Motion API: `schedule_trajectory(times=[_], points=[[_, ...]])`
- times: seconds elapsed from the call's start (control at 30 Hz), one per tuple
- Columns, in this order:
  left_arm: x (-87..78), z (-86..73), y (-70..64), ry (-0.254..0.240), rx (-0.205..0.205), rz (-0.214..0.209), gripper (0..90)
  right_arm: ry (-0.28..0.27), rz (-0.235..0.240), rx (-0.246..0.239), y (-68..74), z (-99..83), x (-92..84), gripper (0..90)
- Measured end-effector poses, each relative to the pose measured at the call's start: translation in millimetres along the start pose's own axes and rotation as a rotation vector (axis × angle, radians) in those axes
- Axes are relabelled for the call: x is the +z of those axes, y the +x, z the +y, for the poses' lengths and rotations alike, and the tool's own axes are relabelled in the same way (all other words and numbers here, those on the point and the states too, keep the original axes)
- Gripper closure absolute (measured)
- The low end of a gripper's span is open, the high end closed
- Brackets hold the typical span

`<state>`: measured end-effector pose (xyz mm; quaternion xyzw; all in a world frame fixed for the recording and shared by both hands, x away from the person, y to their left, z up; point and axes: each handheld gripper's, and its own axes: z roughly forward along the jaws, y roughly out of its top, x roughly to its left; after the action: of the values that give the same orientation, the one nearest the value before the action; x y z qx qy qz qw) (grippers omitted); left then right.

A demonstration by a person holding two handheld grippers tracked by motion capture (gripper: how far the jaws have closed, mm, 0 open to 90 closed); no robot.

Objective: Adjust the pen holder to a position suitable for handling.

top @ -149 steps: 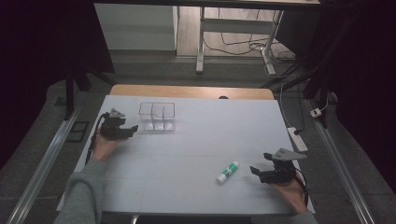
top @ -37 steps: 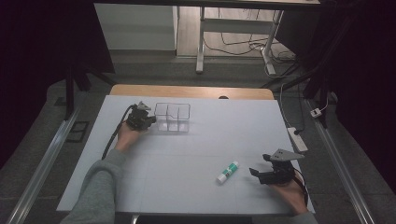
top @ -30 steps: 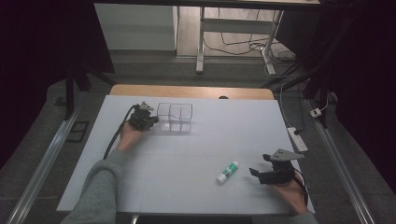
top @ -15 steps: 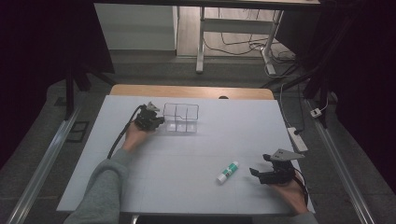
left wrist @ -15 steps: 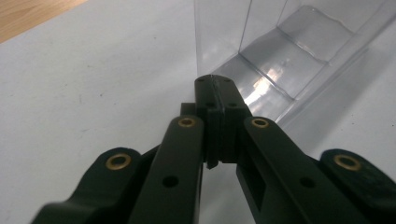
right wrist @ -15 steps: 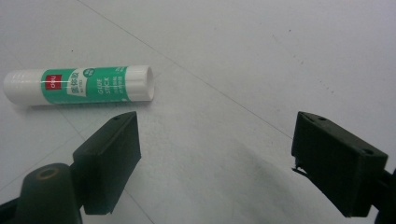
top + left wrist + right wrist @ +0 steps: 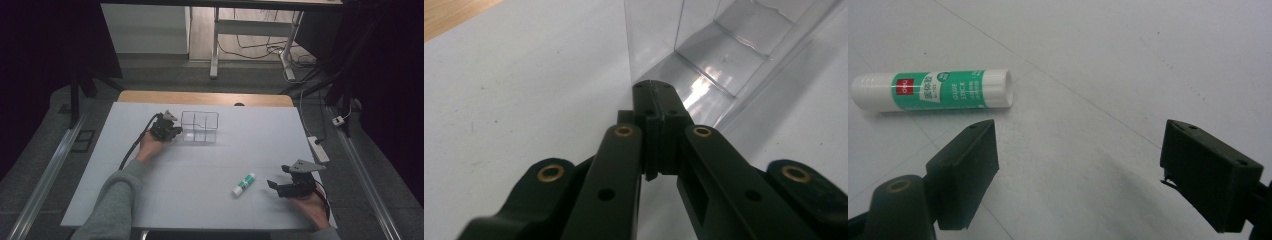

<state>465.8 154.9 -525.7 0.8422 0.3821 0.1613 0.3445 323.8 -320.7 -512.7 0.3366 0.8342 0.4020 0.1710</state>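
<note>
white tabletop (image 7: 200, 170), dark room behind. left gripper (image 7: 172, 131), jaws clamped on the clear box (image 7: 200, 127) wall, has slid it rightward; right gripper (image 7: 274, 185) gapes beside the glue stick (image 7: 243, 184).

Black two-jaw left gripper (image 7: 165, 127), black cable trailing from it. Brass-ringed screw holes along black jaw arms. Black right gripper (image 7: 292, 186) topped by grey three-cornered plate; flat rectangular pads (image 7: 968, 170). Grey-green sleeve (image 7: 112, 200) on left arm.
</note>
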Motion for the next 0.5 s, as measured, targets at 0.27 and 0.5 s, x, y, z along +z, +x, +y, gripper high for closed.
schedule_trajectory(times=[0.27,0.5], points=[[4.9,4.6,-6.2,0.001,0.011,0.001,89.0,-0.008,-0.005,-0.007,0.7,0.3,-0.8,15.1],[7.3,5.8,-7.7,0.008,0.008,0.000,89.0,-0.008,-0.002,-0.006,1.0,0.5,-0.2,15.1]])
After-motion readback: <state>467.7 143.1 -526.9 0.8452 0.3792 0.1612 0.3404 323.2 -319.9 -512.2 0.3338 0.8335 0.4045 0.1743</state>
